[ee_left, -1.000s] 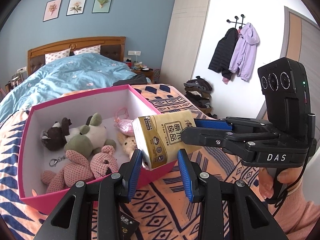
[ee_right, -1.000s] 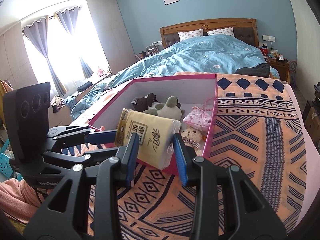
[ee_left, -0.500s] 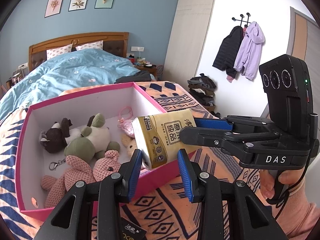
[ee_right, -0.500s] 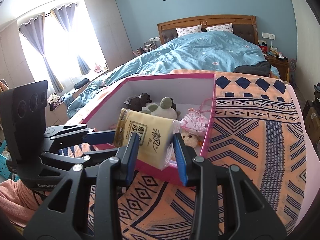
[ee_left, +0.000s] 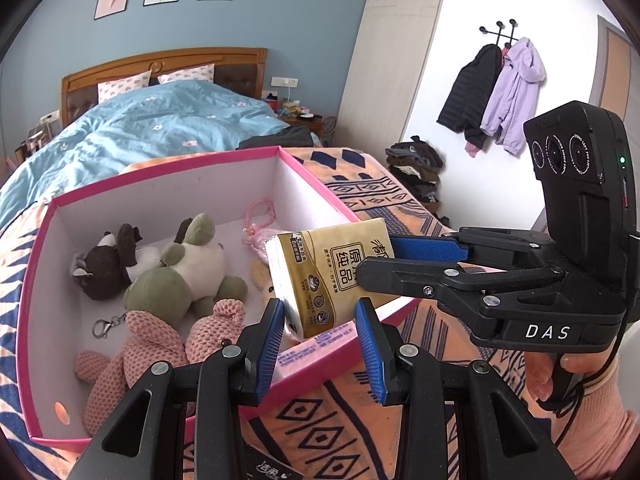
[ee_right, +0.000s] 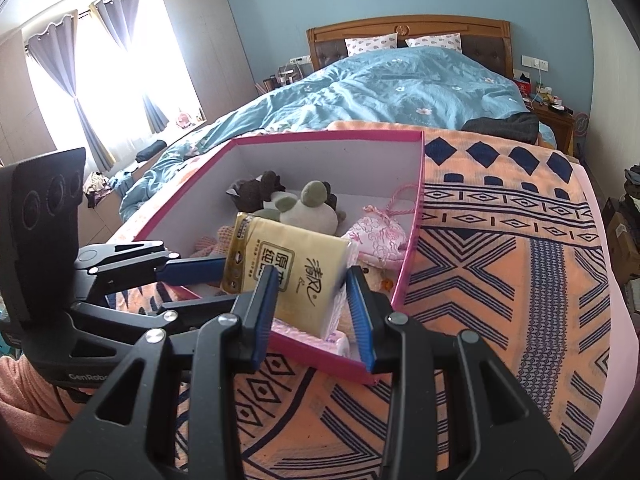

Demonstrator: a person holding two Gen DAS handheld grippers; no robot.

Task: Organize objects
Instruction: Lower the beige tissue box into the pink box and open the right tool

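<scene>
The left tongs [ee_left: 320, 322] and the right tongs [ee_right: 309, 292] meet at right angles, both tilted downward and both clamped narrow on the same tissue pack [ee_left: 332, 276]. A hand [ee_left: 560, 376] in a pink sleeve grips the right handle below its camera block.

A home bedroom is showing here: a wooden-headboard bed [ee_right: 408, 36] under a blue duvet [ee_right: 384, 88] is lying at twelve o'clock. Jackets [ee_left: 496, 92] are hanging at two o'clock, curtains [ee_right: 52, 52] at ten

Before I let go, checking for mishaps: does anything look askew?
Only the tissue pack: it hangs tilted over the pink box's near corner, gripped by both the left gripper and the right gripper.
</scene>
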